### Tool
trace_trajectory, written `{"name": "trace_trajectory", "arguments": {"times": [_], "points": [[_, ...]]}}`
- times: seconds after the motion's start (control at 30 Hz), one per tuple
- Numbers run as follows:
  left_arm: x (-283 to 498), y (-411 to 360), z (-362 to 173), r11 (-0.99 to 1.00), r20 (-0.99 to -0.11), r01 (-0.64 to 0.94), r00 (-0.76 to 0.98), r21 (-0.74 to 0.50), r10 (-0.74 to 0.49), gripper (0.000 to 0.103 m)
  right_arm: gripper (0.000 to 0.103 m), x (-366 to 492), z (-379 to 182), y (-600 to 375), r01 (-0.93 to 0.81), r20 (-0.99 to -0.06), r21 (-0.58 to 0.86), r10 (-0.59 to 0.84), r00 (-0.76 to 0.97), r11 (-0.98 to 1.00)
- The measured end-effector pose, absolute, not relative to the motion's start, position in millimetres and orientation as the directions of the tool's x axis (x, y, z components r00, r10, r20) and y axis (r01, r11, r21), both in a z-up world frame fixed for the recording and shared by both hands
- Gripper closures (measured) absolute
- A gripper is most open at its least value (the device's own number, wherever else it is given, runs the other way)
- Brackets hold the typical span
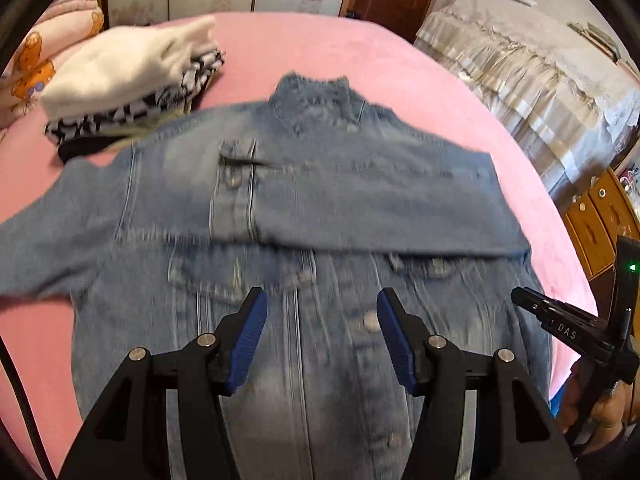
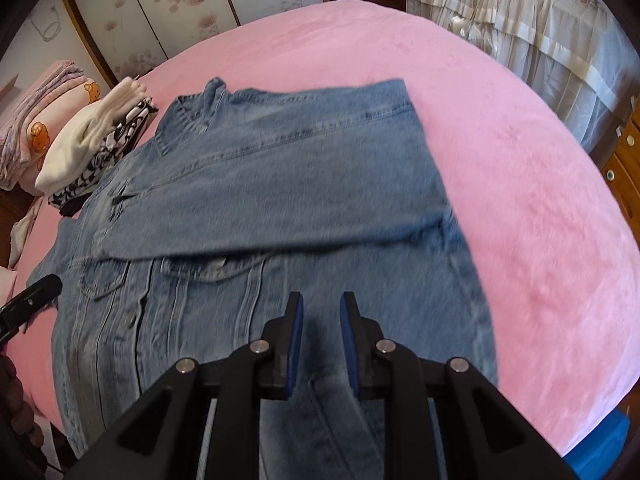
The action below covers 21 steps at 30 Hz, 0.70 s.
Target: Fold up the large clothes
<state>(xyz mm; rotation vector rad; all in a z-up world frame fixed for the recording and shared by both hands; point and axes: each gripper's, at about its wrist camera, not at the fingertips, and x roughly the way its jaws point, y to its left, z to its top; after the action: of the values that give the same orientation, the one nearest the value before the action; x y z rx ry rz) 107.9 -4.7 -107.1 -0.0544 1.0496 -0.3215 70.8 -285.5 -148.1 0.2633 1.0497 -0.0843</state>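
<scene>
Here is the denim jacket (image 1: 320, 208), spread front-up on the pink bed cover (image 1: 360, 48), collar pointing toward the far wall and the hem nearest the person. One sleeve (image 2: 280, 200) is laid straight across the chest, cuff reaching the other side, and it hides the upper part of the button placket. The other sleeve (image 1: 36, 248) runs out flat to the side, off toward the edge of the left camera's view.

The left gripper (image 1: 322, 334) hangs above the lower front of the jacket, near the button line, its blue pads (image 1: 250, 340) standing well apart with only open air and denim below them (nothing pinched, as far as I can see). The right gripper (image 2: 321, 340) is over the lower part of the jacket too, on the side where the folded sleeve begins; its fingers sit close together with a narrow gap left between the pads (image 2: 295, 344), and no cloth is caught in that gap.

Both pictures are smeared, so stitching and buttons are hard to read.

Beyond the collar, to one side, lies a stack of folded clothes (image 1: 128, 84): a white piece on top, black-and-white patterned cloth under it, the pile just touching the jacket's shoulder. Past the bed stands furniture under a cream ruffled cover (image 2: 520, 28).
</scene>
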Motion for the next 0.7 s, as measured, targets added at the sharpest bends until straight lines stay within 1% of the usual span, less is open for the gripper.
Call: {"name": "trace_trajectory", "arguments": {"times": [0.07, 0.13, 0.2, 0.23, 0.47, 0.7], "points": [[97, -3, -110, 0.95, -0.849, 0.229, 0.438, -0.211, -0.295, 0.047, 0.084, 60, -152, -280, 0.194, -0.871, 0.186, 0.07, 0.487, 0.963], [89, -1, -111, 0.951, -0.851, 0.224, 0.438, -0.211, -0.292, 0.044, 0.084, 50, -156, -274, 0.189, -0.875, 0.193, 0.082, 0.477, 0.963], [77, 4, -108, 0.954, -0.846, 0.218, 0.451, -0.206, -0.286, 0.032, 0.084, 41, -158, -267, 0.182, -0.879, 0.192, 0.086, 0.468, 0.964], [73, 7, -106, 0.956, -0.843, 0.216, 0.46, -0.201, -0.281, 0.031, 0.084, 38, -158, -264, 0.177, -0.881, 0.19, 0.088, 0.466, 0.966], [52, 37, -87, 0.968, -0.836, 0.197, 0.496, -0.156, -0.235, 0.03, 0.084, 20, -151, -235, 0.13, -0.884, 0.2, 0.121, 0.451, 0.971], [39, 96, -58, 0.98, -0.816, 0.13, 0.542, -0.152, -0.198, 0.03, 0.084, 20, -127, -183, 0.029, -0.87, 0.19, 0.155, 0.468, 0.981]]}}
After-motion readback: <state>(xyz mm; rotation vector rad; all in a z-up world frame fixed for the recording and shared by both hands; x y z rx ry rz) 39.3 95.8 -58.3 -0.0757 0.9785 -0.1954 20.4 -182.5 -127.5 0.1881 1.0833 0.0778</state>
